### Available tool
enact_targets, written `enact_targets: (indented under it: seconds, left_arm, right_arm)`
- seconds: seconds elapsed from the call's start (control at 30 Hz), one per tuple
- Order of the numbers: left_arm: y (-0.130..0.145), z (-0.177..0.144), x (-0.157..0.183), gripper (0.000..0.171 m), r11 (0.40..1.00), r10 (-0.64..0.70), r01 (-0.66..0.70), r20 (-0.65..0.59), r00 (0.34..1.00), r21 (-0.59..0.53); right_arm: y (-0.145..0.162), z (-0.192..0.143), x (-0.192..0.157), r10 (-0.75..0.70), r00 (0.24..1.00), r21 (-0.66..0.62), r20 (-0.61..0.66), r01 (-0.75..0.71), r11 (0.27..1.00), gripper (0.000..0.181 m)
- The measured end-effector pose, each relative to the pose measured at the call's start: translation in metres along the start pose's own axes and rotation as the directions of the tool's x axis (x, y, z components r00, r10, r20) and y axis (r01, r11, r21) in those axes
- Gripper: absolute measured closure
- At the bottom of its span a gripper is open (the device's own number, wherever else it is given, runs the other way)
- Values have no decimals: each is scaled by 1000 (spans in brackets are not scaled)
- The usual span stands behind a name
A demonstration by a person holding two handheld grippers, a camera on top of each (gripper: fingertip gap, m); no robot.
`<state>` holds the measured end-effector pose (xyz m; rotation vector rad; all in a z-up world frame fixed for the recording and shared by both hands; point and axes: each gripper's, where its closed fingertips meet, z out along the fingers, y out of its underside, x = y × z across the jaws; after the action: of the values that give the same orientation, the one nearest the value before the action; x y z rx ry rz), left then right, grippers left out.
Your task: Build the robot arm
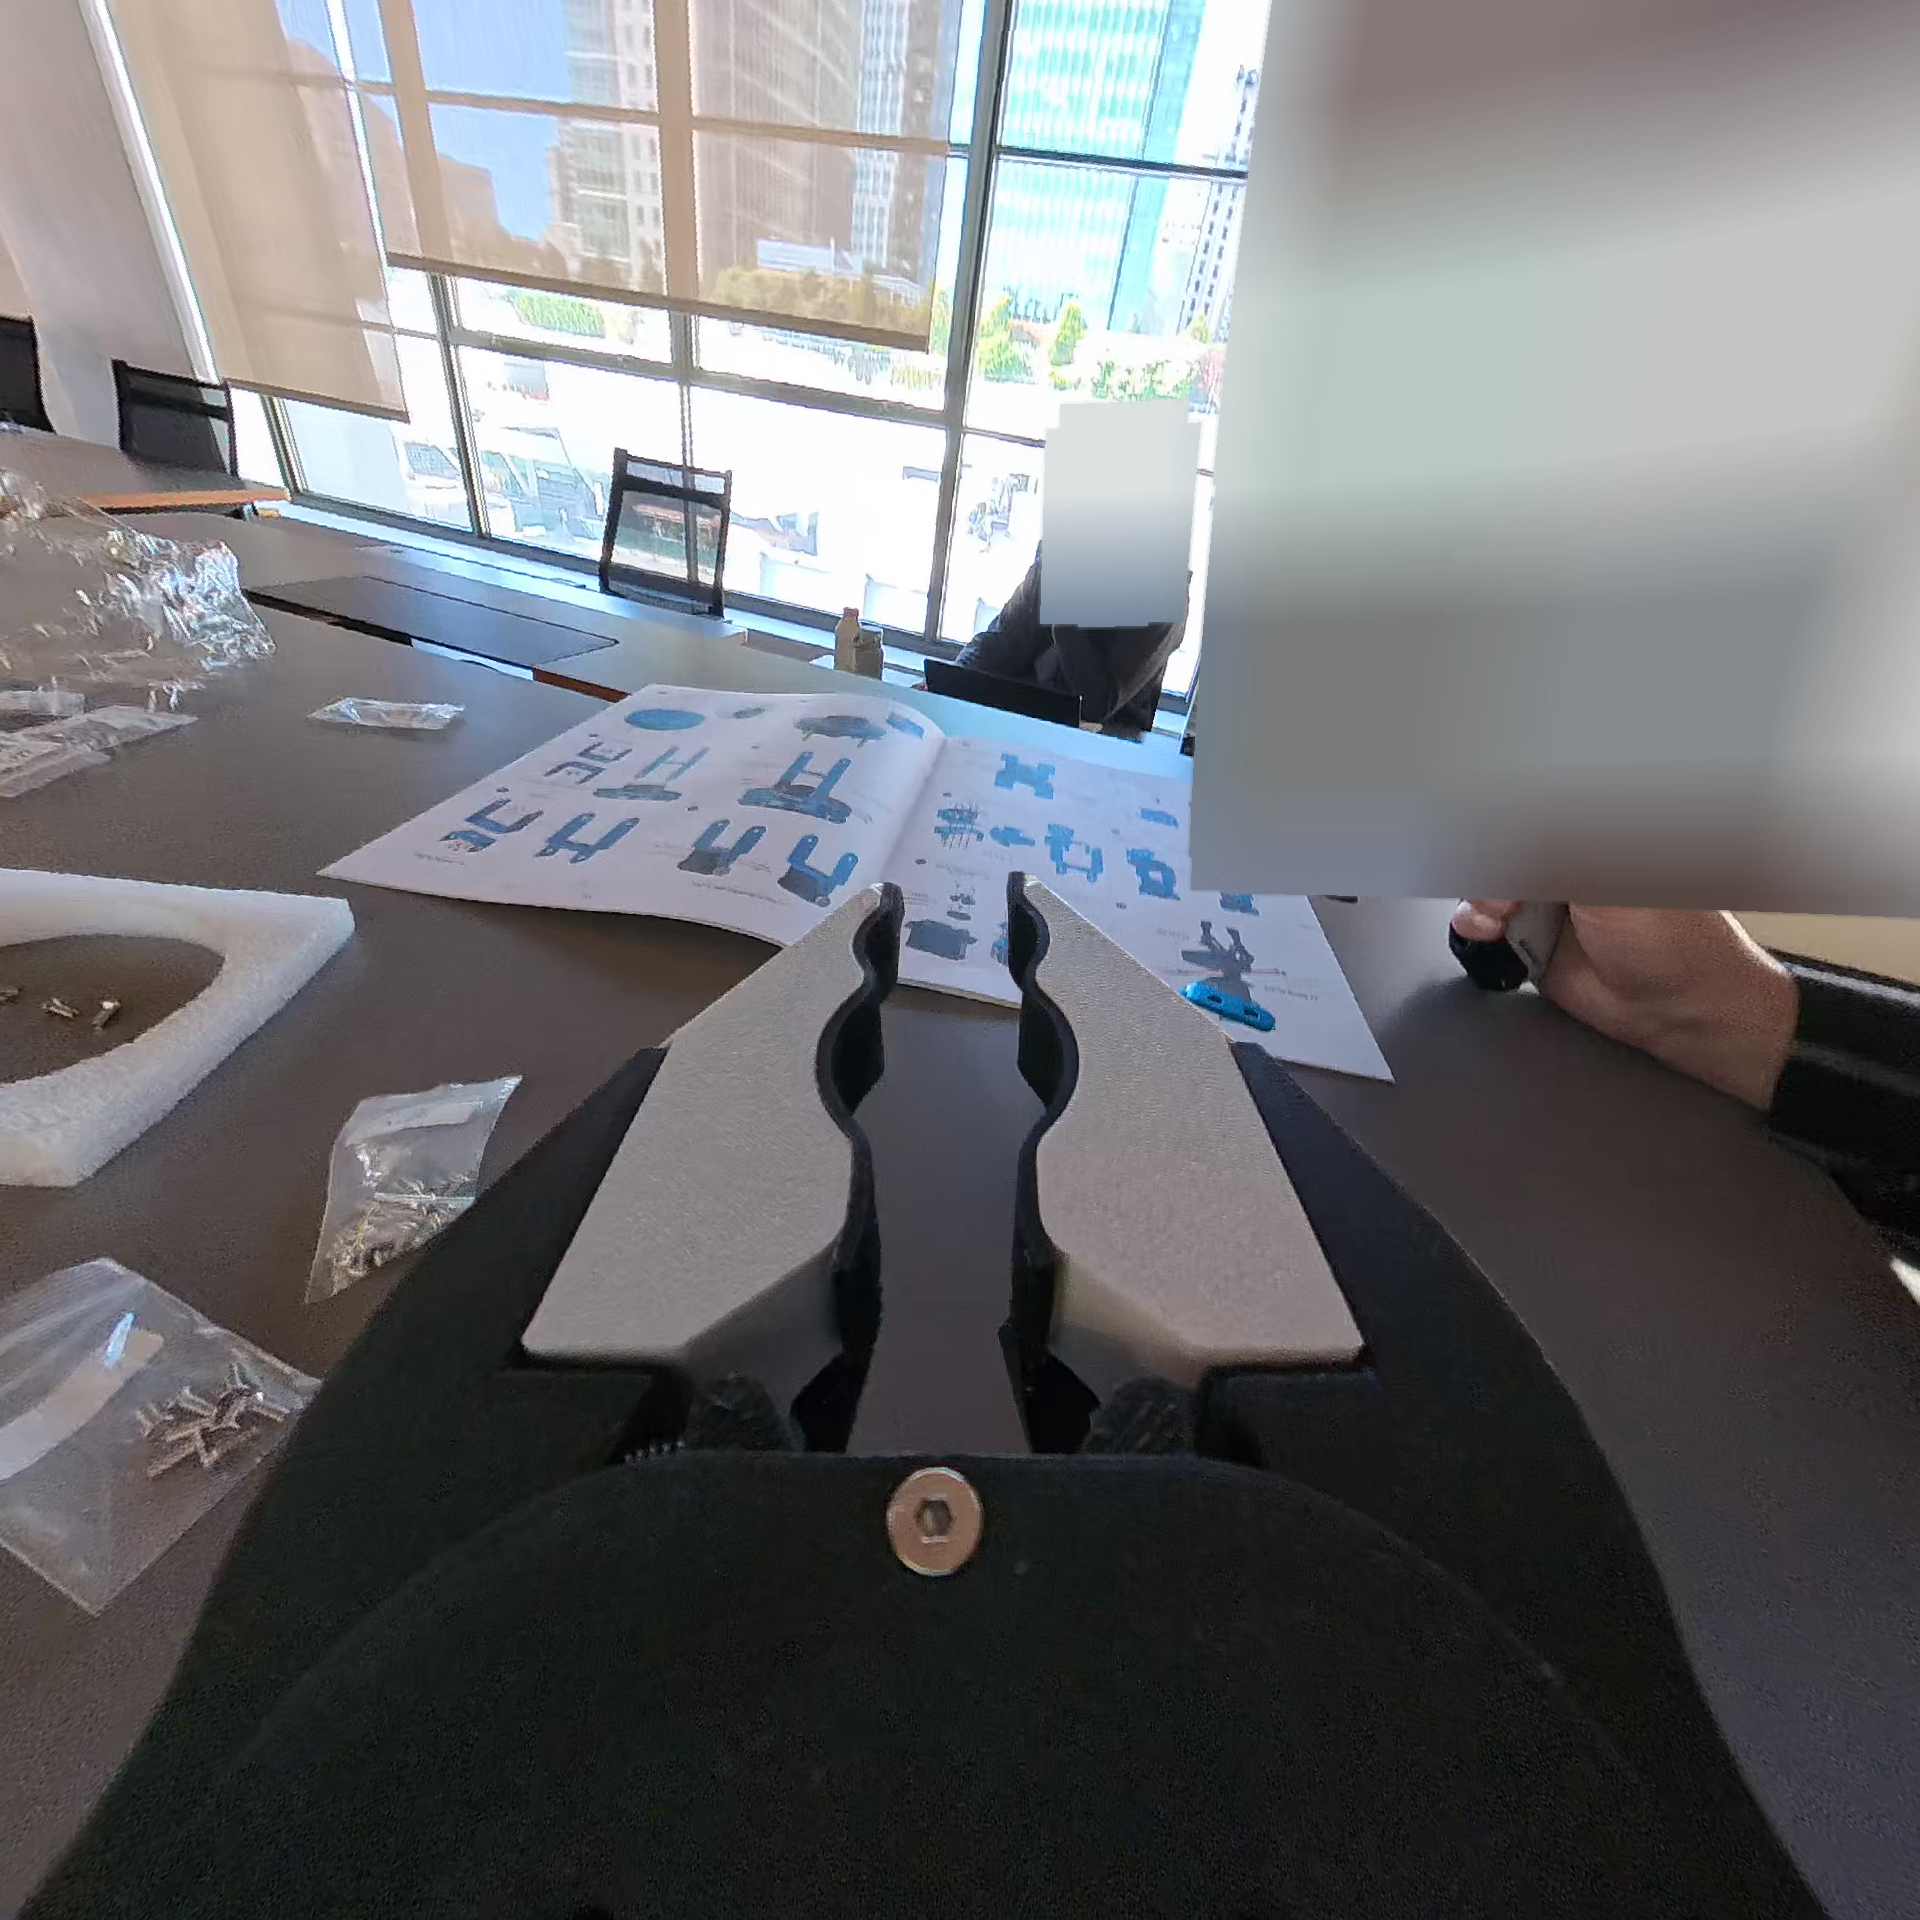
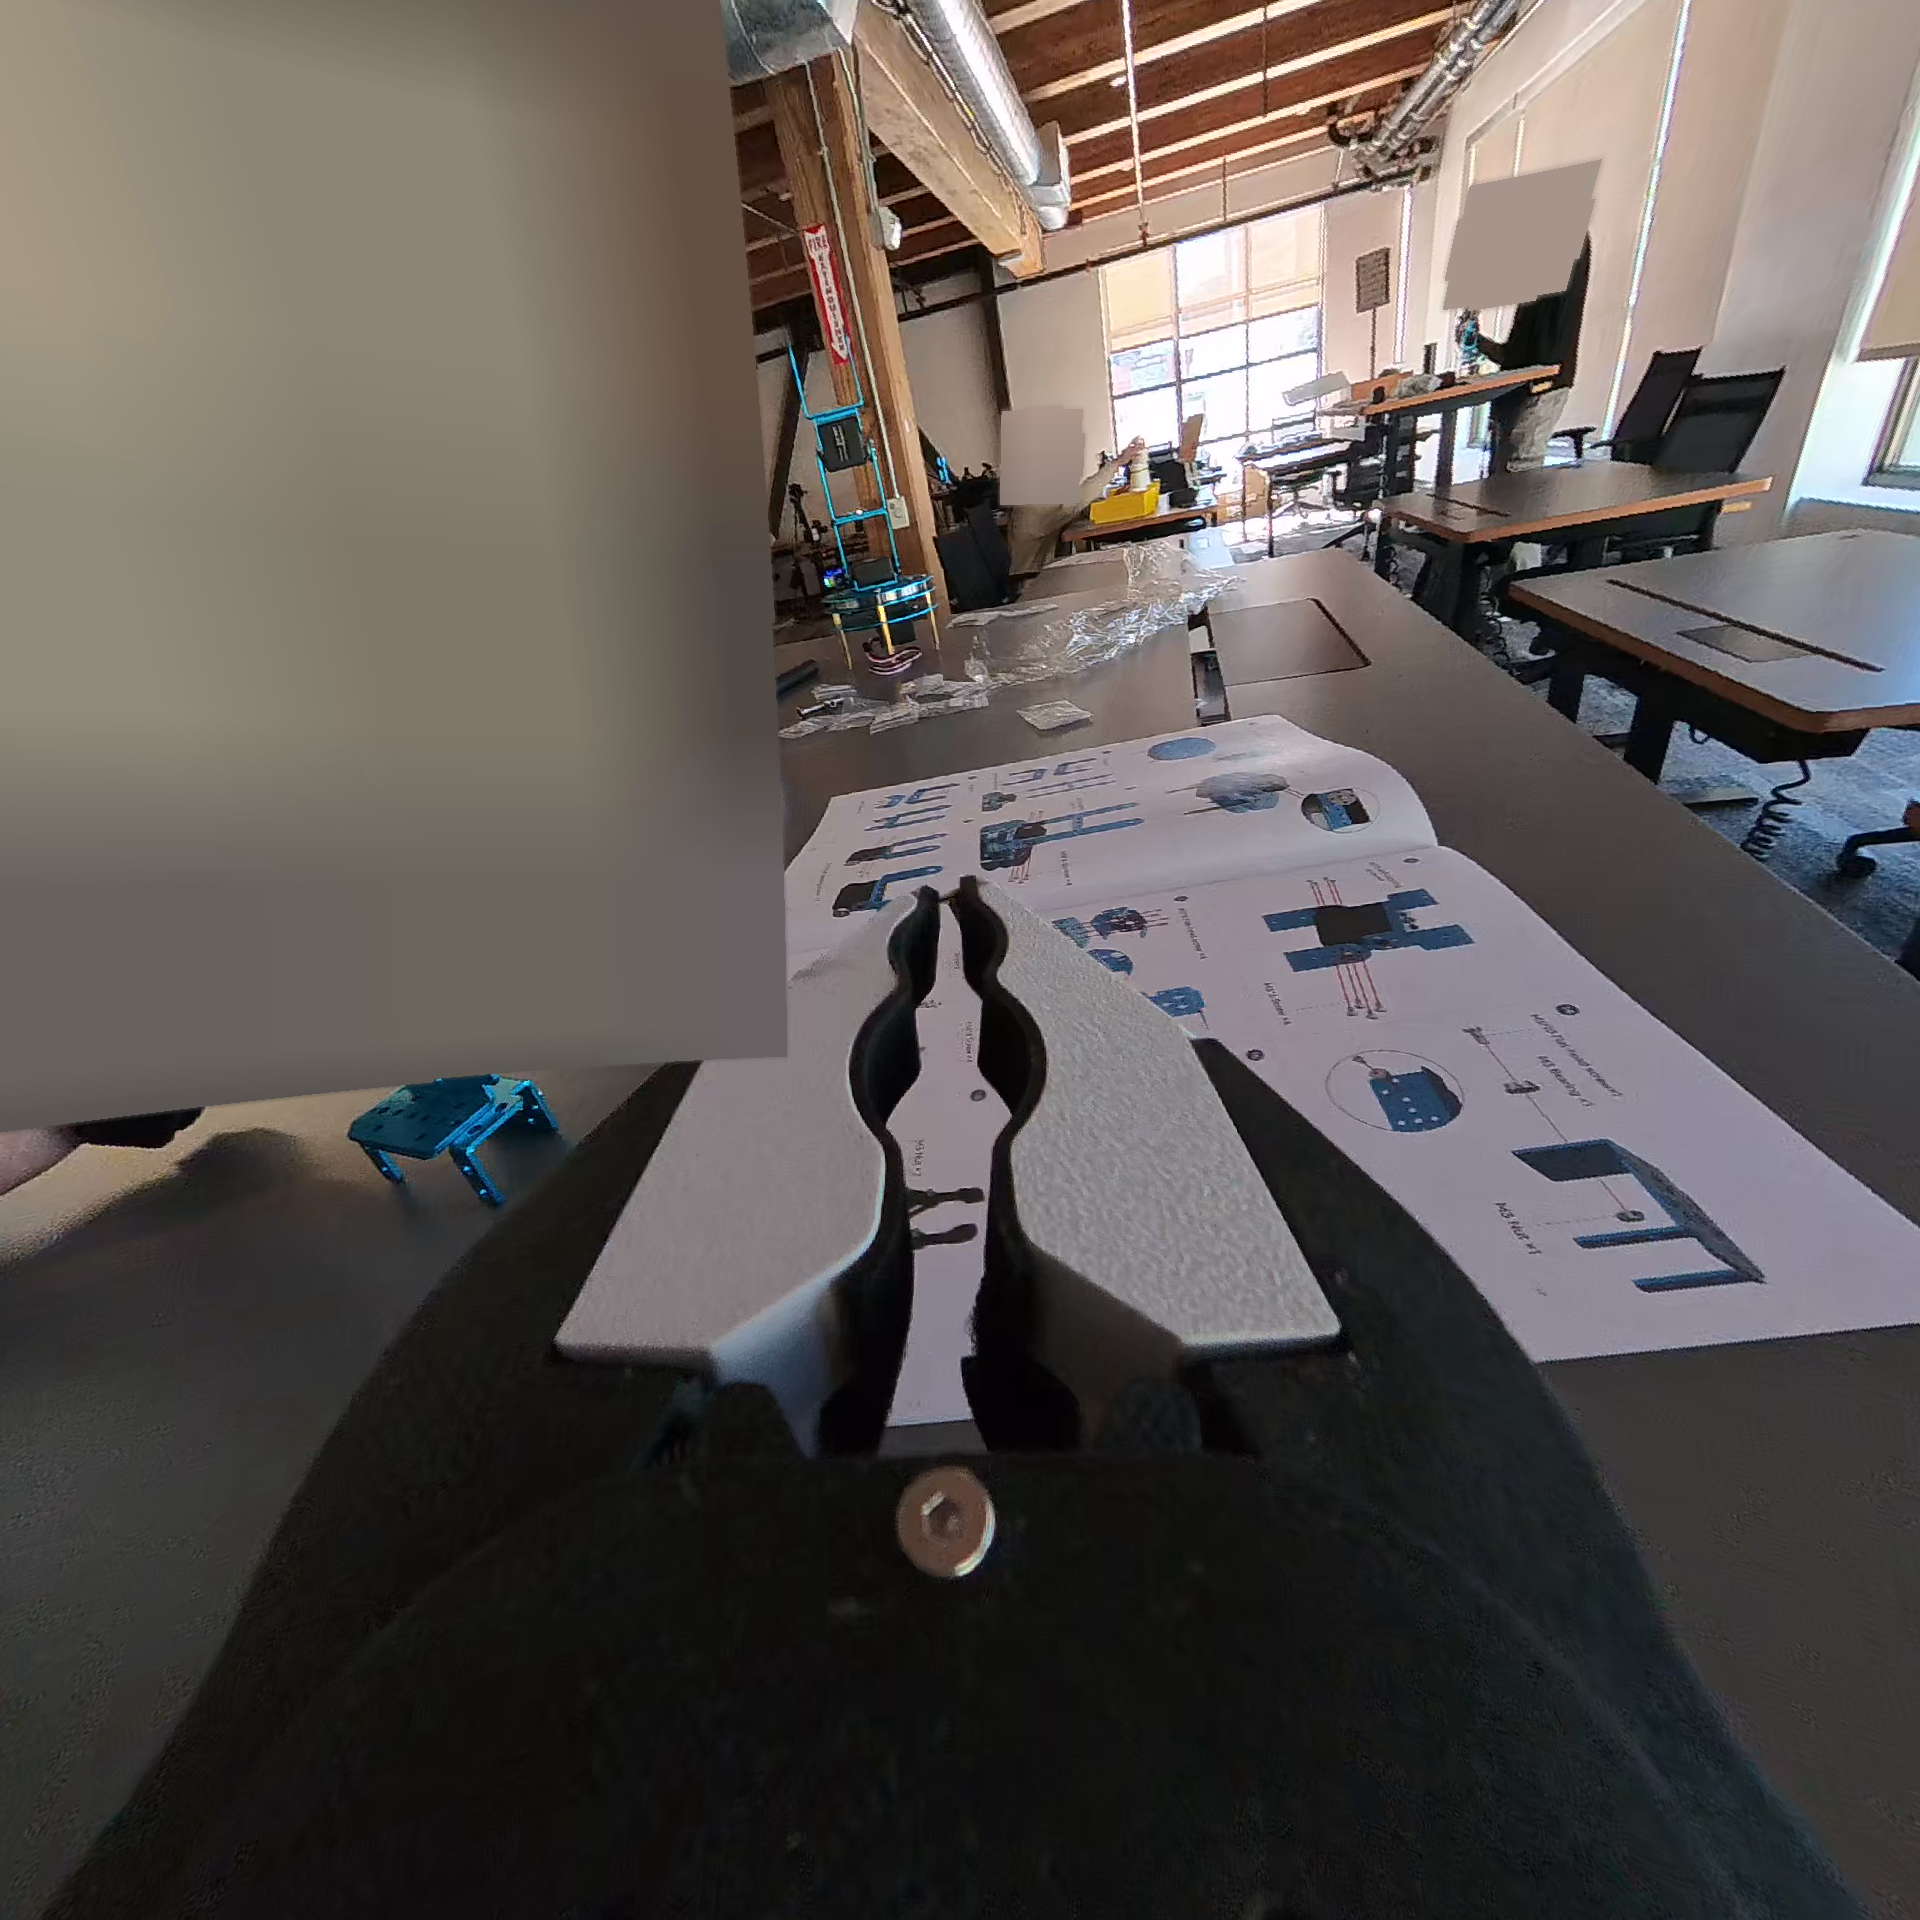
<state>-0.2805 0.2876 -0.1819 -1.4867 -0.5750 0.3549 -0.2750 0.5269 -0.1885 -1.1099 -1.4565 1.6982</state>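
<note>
My left gripper is open and empty, held low over the dark grey table, with its tips at the near edge of an open instruction booklet. A small blue metal part lies on the booklet just right of the tips. My right gripper is shut with nothing between its tips and hovers over the same booklet. A blue metal bracket assembly stands on the table to its left.
Bags of screws and a white foam tray with loose screws lie left. Crumpled clear plastic lies farther back. A person's hand rests on the table at the right. Other desks, chairs and people are behind. Spacing between my two grippers at the tips: around 25 cm.
</note>
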Motion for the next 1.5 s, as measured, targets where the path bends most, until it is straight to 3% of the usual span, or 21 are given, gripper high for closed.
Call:
enact_targets:
  seconds: [0.13,0.33,0.43,0.53,0.77,1.1,1.3,1.5]
  left_arm:
    - [-1,-2,-3,153,1000,-29,29,3,1000,4]
    - [3,-5,-2,147,998,-55,54,-13,998,-19]
    - [4,-4,-2,147,998,-48,48,-18,999,-37]
    - [5,-3,-4,147,998,-41,41,-5,999,-49]
    - [12,4,-9,148,994,-60,61,18,998,-89]
    - [4,-2,3,148,993,-12,12,0,1000,-119]
    - [8,-3,2,148,984,-106,102,-16,994,-144]
    - [11,-8,7,149,977,-118,103,-75,990,-185]
  right_arm:
    - [2,3,-27,30,991,-5,132,-30,1000,178]
    - [3,3,-113,13,960,-83,281,10,996,178]
    - [21,8,-155,83,935,-157,344,-30,987,178]
    - [46,19,-175,153,936,-246,316,-74,966,178]
    - [70,31,-193,415,880,-341,231,-326,882,178]
    - [76,39,-195,378,913,-314,152,-318,895,178]
    - [88,44,-193,384,920,-373,79,-330,867,178]
    - [76,38,-204,497,852,-344,165,-422,839,178]
